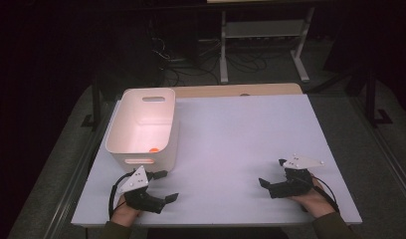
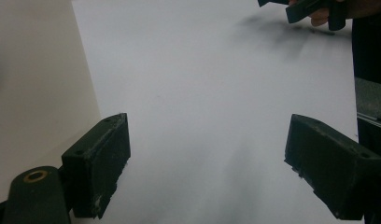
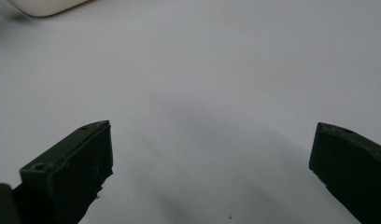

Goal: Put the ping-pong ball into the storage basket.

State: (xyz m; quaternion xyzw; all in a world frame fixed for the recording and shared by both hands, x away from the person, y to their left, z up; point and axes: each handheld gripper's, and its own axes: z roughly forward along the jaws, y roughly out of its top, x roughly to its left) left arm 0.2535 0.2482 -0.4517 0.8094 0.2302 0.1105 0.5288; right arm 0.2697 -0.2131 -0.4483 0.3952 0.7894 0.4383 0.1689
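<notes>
A white plastic bin [image 1: 141, 124] stands on the left part of the white table [image 1: 241, 129], with a small orange thing [image 1: 153, 149] at its near inside edge. My left gripper [image 1: 168, 185] rests just in front of the bin, open, with nothing between its jaws. The left gripper view has its jaws wide apart [image 2: 207, 140] over bare table, the bin wall [image 2: 39, 70] at the left. My right gripper [image 1: 271, 173] sits at the near right of the table, also open and empty. Its jaws [image 3: 212, 140] stand wide apart in the right gripper view, a bin corner [image 3: 48, 5] far off.
A wooden strip [image 1: 236, 90] runs along the table's far edge. Beyond it on the dark floor are a white metal stand [image 1: 263, 40] and loose cables [image 1: 191, 59]. The other hand and its gripper [image 2: 310, 9] appear at the top of the left gripper view.
</notes>
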